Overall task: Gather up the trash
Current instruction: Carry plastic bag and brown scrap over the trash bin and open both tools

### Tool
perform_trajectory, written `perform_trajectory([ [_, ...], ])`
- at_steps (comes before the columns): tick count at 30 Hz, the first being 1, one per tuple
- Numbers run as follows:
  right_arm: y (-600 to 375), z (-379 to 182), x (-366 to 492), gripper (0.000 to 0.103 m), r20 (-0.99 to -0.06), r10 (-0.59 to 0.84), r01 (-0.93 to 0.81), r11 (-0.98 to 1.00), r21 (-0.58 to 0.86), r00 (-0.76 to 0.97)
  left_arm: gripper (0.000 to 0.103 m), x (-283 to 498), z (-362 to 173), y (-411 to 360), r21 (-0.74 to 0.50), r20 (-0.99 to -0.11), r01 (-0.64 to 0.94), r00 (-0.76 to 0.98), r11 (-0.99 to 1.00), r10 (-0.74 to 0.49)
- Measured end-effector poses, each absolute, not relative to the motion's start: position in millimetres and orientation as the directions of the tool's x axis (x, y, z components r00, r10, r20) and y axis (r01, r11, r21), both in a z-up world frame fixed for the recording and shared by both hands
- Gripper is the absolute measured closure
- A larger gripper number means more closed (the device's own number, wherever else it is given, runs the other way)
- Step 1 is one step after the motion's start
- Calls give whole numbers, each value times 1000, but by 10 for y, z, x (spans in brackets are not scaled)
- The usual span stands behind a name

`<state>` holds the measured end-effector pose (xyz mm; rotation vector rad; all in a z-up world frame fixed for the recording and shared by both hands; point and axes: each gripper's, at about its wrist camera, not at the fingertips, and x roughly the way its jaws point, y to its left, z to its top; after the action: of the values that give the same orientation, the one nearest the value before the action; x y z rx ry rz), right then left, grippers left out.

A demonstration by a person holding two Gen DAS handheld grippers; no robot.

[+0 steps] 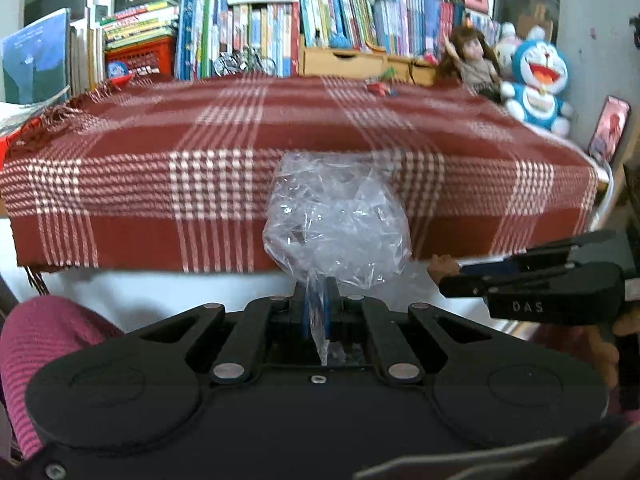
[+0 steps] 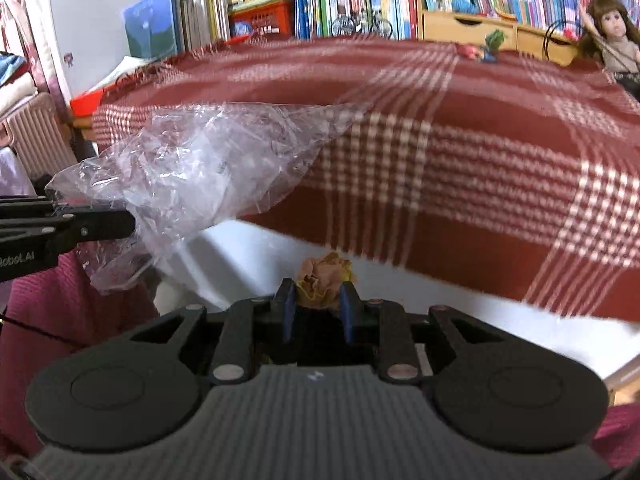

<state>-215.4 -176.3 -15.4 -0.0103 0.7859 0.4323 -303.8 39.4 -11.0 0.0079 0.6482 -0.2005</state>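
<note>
Left gripper [image 1: 316, 308] pinched tight on the neck of a crumpled clear plastic bag [image 1: 338, 220], which balloons forward of the blue pads, off the surface. Right gripper [image 2: 318, 304] clamped narrow on a small crumpled wad of tan-yellow paper [image 2: 325, 278], held at the tips. In the left wrist view, the right gripper enters from the right edge with the brown wad at its tip, near the bag but apart from it.

Step in hand, as judged: get the wad into the bag. No open mouth is visible; the bag looks bunched shut at the pinch. Best to find or spread an opening first, bring the wad well inside before releasing, and keep the left grip steady so the thin film does not slip or tear.

Surface: a tabletop draped in a red-and-white plaid woven cloth [image 2: 460, 160], fringe at its far left corner, white edge below. A small red and green toy [image 2: 490, 48] sits far back. Behind: shelves packed with children's books [image 1: 340, 20], a brown-haired doll [image 1: 474, 60], a blue cat plush [image 1: 538, 84].
</note>
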Motion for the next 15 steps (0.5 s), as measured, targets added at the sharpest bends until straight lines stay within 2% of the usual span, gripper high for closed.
perform_trajectory([
  [15, -1705, -661, -2163, 74, -785, 337, -340, 925, 172, 521, 97, -2894, -684, 257, -32, -783, 217, 602, 976, -159],
])
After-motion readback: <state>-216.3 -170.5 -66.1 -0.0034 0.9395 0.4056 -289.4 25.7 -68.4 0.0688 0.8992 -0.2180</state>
